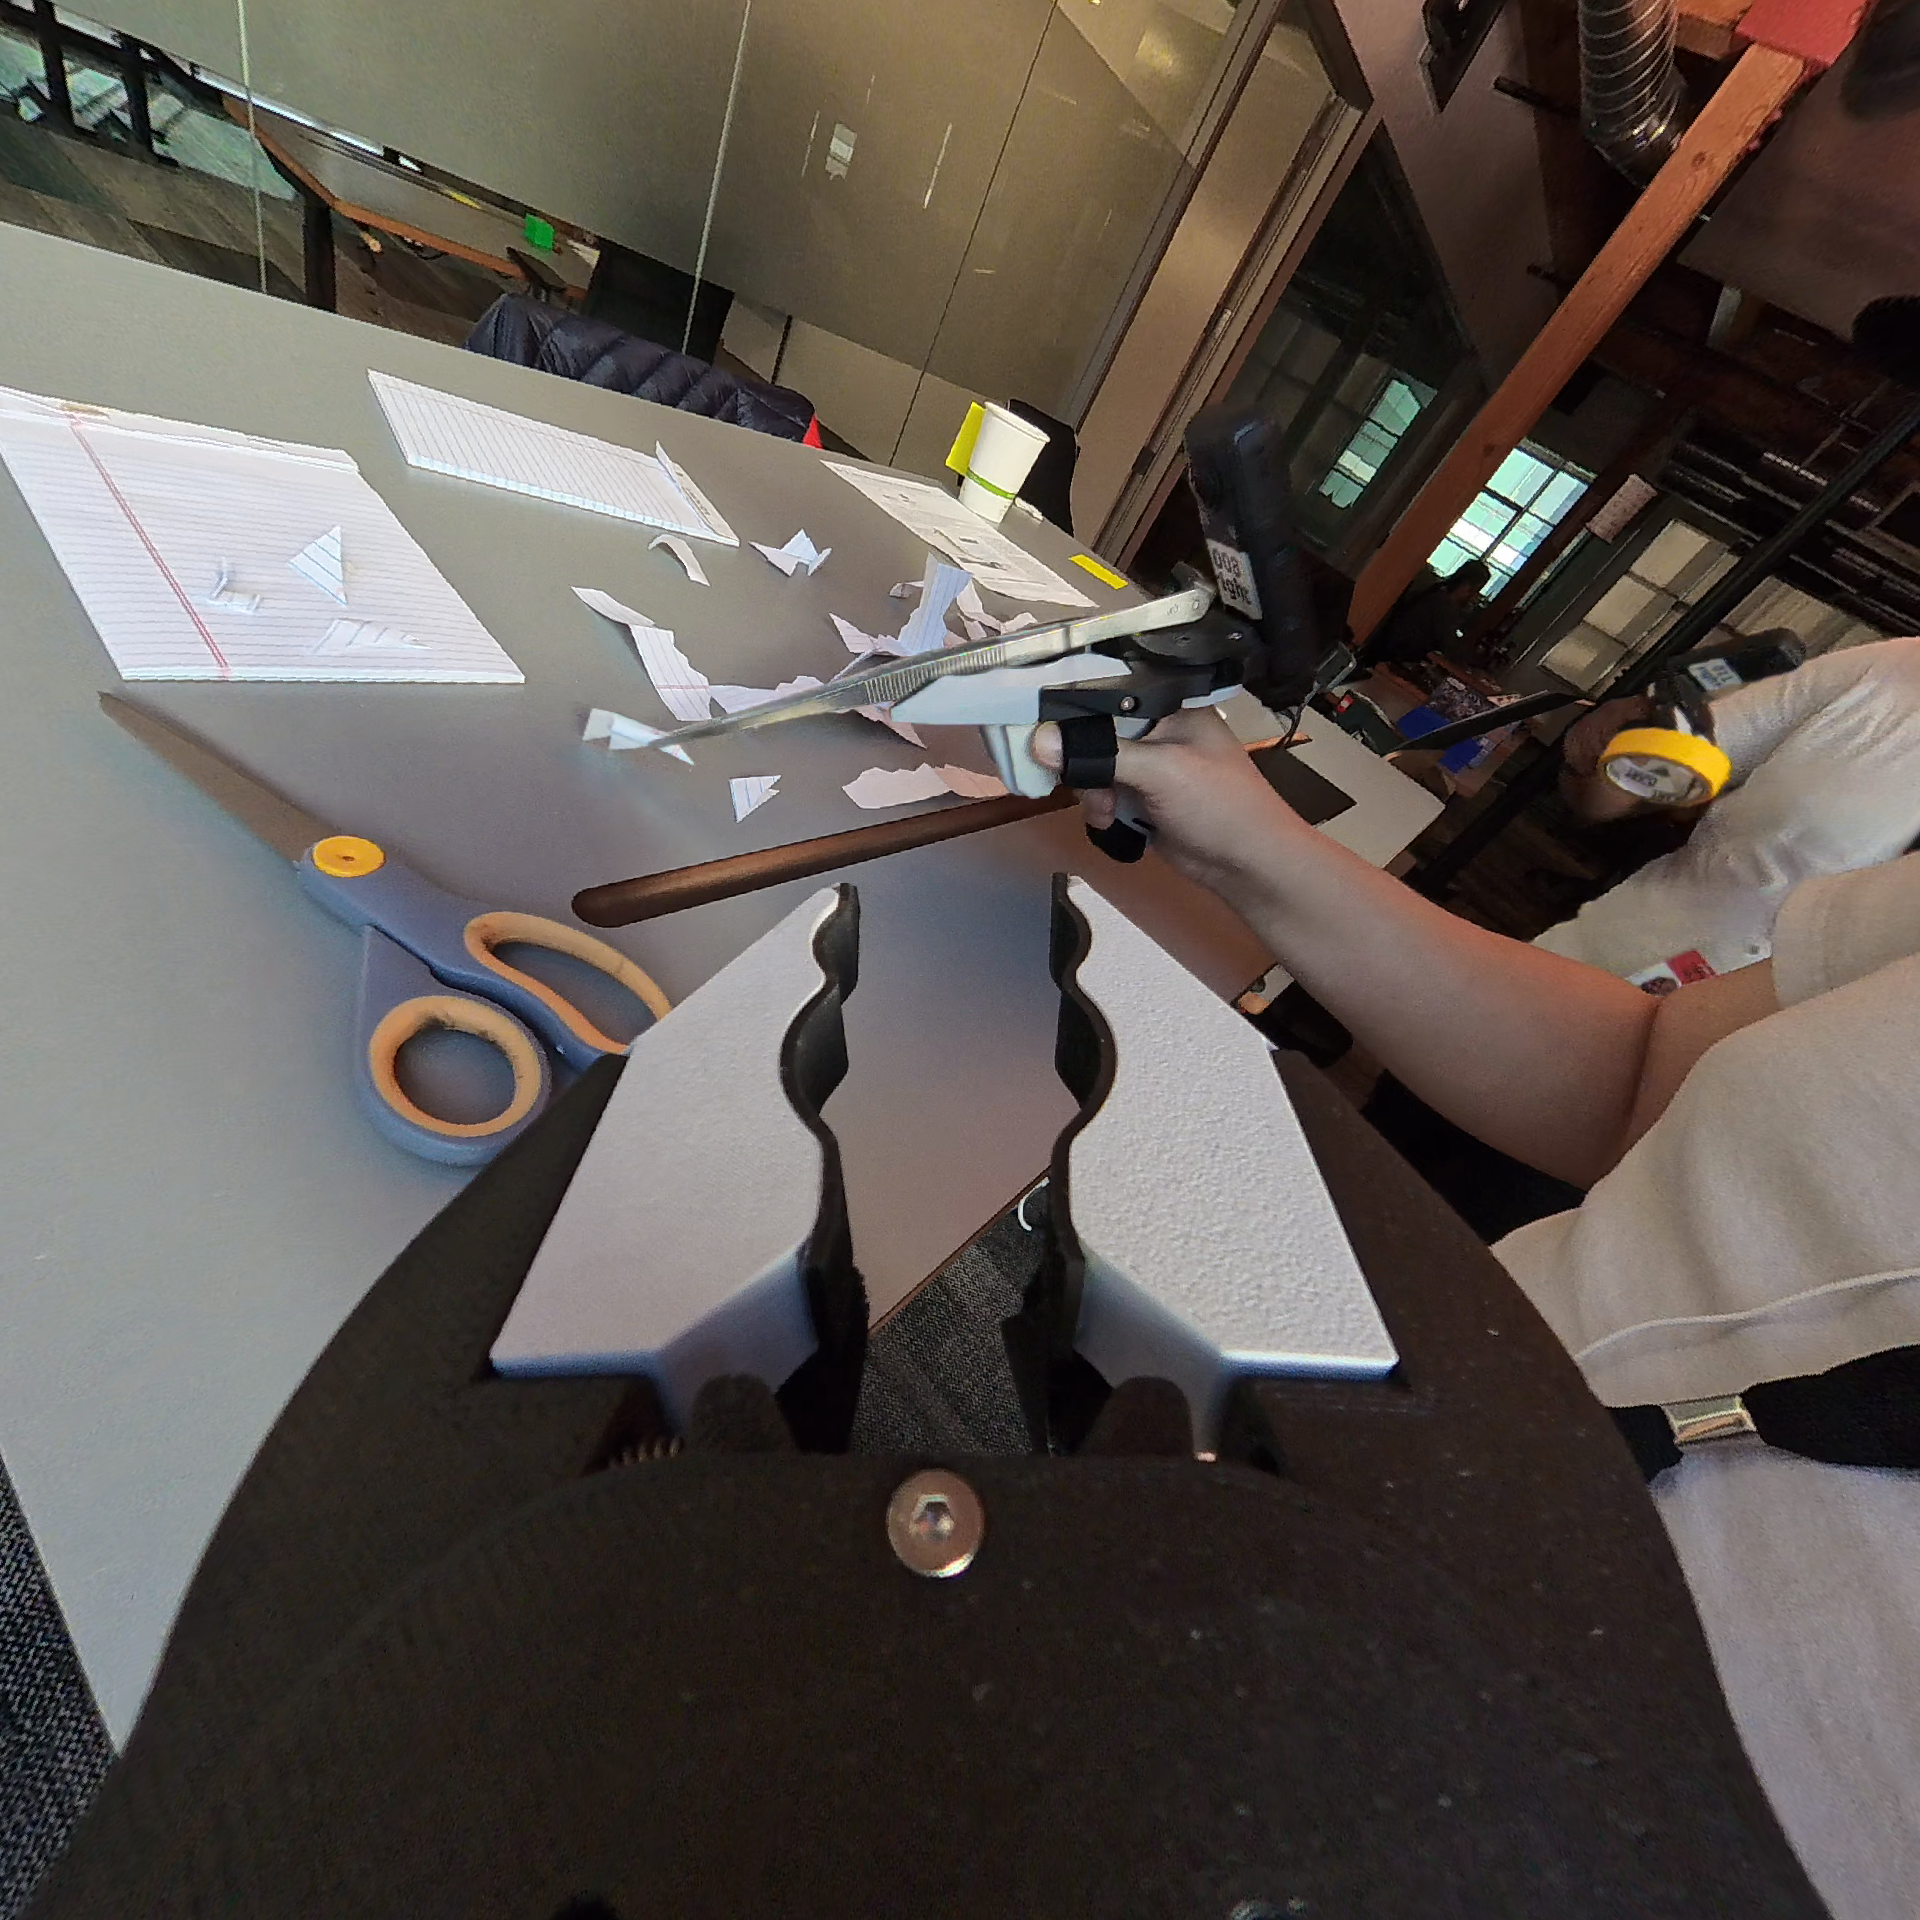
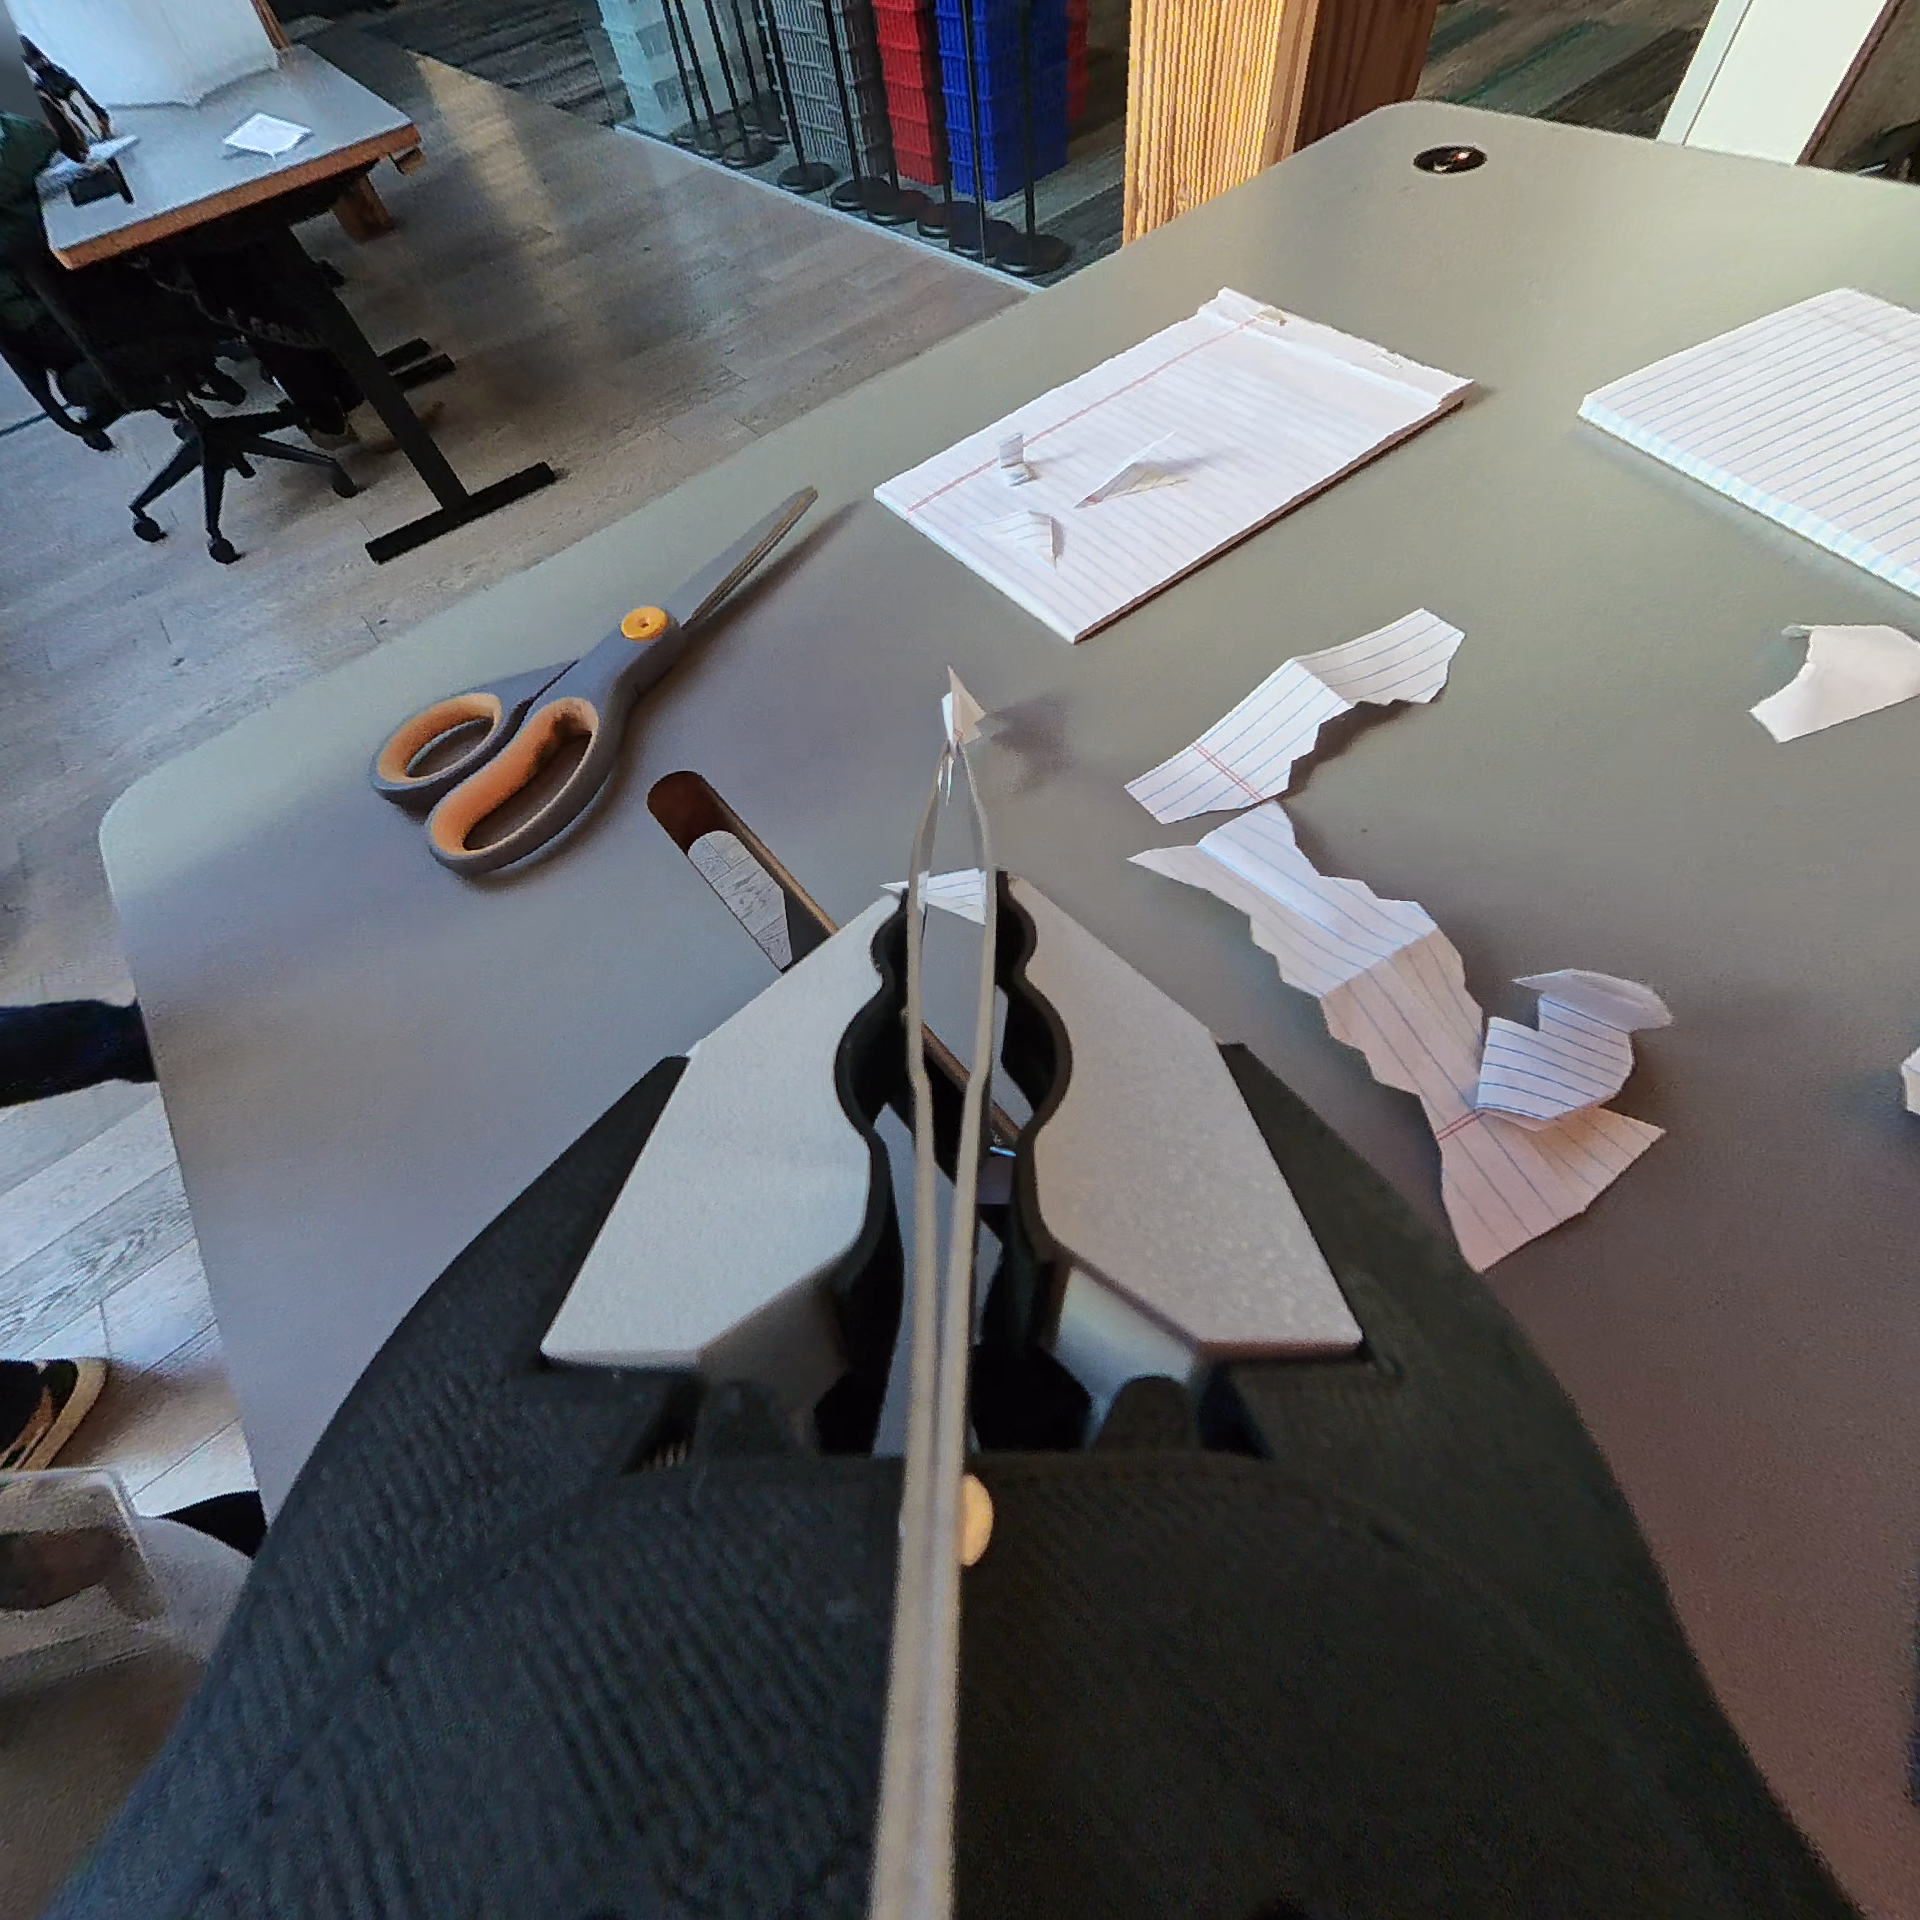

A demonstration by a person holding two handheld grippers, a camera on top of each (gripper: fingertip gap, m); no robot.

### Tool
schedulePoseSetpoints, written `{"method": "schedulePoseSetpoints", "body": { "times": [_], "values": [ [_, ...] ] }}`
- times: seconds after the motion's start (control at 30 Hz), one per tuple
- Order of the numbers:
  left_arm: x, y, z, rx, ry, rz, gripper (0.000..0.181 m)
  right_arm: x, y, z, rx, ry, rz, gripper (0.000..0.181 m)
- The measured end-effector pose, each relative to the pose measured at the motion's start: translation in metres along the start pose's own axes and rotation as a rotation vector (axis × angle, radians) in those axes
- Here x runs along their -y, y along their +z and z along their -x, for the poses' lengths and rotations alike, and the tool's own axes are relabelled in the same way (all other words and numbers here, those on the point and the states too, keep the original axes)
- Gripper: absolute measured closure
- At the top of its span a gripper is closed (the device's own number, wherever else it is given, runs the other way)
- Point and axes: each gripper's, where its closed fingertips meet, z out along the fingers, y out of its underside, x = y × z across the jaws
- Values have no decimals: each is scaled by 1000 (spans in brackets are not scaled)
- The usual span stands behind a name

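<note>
Right gripper (image 2: 951,914) clamps tweezers (image 2: 940,1143) pinching scrap (image 2: 961,717).

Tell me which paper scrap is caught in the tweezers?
The small white scrap pinched at the tweezers' tips, lifted above the table; every other scrap lies flat.

Soft daylight from windows, sheen on the grey table (image 2: 1558,208); fisheye-bent edges, mostly sharp
</note>
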Motion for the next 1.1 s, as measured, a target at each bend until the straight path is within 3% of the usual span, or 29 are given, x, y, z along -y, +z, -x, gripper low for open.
{"method": "schedulePoseSetpoints", "body": {
  "times": [0.33,0.6,0.8,1.1],
  "values": [
    [0,1,2,1,-2,1,146,32,3,-13,4,-93,-24,170],
    [2,6,-1,-11,3,6,146,68,59,-35,7,-157,-7,168],
    [5,4,-1,-3,13,4,146,66,95,-49,-43,-194,53,165],
    [4,1,6,4,-4,-4,146,71,89,-39,-58,-213,-10,163]
  ]
}}
